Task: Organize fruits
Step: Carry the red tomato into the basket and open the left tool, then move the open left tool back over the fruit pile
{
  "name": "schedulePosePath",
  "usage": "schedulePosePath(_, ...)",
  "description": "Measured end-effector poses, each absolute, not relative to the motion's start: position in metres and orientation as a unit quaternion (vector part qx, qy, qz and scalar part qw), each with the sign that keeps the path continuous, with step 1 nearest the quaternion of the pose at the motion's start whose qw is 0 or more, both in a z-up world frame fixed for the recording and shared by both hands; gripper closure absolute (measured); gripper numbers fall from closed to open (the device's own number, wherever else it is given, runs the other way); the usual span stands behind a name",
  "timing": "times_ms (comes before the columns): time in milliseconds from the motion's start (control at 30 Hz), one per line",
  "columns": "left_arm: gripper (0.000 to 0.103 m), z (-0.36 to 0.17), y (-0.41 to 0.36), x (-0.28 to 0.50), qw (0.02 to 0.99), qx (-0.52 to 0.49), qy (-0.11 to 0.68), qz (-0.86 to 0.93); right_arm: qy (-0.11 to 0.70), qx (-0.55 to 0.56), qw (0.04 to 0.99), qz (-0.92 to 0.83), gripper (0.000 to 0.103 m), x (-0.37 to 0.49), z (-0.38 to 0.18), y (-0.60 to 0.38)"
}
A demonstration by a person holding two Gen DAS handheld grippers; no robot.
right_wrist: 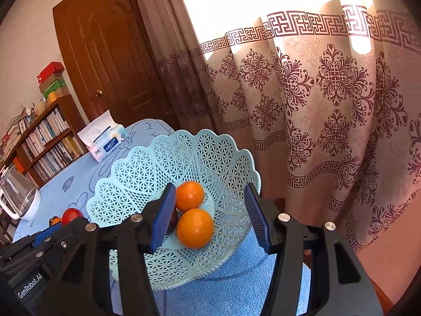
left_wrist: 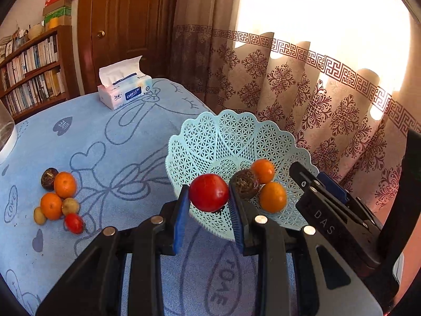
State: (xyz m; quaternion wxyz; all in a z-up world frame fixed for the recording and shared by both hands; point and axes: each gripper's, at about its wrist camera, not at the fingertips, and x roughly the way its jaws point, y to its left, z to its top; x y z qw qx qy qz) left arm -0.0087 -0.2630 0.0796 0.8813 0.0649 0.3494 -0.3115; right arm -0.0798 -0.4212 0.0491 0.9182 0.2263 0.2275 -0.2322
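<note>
My left gripper [left_wrist: 209, 201] is shut on a red fruit [left_wrist: 208, 196] and holds it at the near rim of the light blue lattice basket [left_wrist: 208, 142]. The basket holds two oranges [left_wrist: 272, 197] and a dark brown fruit [left_wrist: 246, 183]. A pile of loose fruit lies on the cloth to the left: oranges [left_wrist: 65, 184], a dark one [left_wrist: 49, 175], small tan ones [left_wrist: 70, 206] and a red one [left_wrist: 74, 222]. My right gripper [right_wrist: 210, 218] is open and empty over the basket [right_wrist: 136, 168], above the two oranges [right_wrist: 194, 227]. The held red fruit [right_wrist: 71, 214] shows at the left there.
A tissue pack [left_wrist: 126, 92] lies at the far end of the blue cloth-covered table [left_wrist: 105, 137]. A glass jug [right_wrist: 18, 197] stands at the left. A patterned curtain [left_wrist: 315, 100] hangs right behind the basket. A bookshelf [left_wrist: 31, 73] and a door [left_wrist: 123, 26] stand beyond.
</note>
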Motion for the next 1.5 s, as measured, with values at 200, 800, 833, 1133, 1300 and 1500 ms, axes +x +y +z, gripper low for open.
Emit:
schedulePosePath(200, 0.057, 0.079, -0.268, -0.011, 0.880, 0.067, 0.346, -0.317, 0.224, 0.225, 0.919, -0.233, 0.047, -0.081, 0.050, -0.420)
schedulePosePath(800, 0.020, 0.076, -0.230, 0.000, 0.897, 0.037, 0.346, -0.271, 0.212, 0.228, 0.920, -0.239, 0.047, -0.086, 0.052, -0.421)
schedulePosePath(833, 0.017, 0.076, -0.228, 0.000, 0.899, 0.037, 0.345, -0.268, 0.211, 0.228, 0.920, -0.239, 0.047, -0.086, 0.052, -0.421)
schedulePosePath(1133, 0.005, 0.076, -0.207, 0.008, 0.915, 0.030, 0.332, -0.227, 0.200, 0.211, 0.926, -0.239, 0.041, -0.088, 0.056, -0.414)
schedulePosePath(1300, 0.005, 0.076, -0.192, 0.012, 0.916, 0.021, 0.336, -0.217, 0.191, 0.196, 0.932, -0.239, 0.033, -0.090, 0.059, -0.408)
schedulePosePath(1500, 0.005, 0.077, -0.167, 0.019, 0.917, -0.006, 0.349, -0.195, 0.184, 0.181, 0.936, -0.237, 0.031, -0.090, 0.063, -0.402)
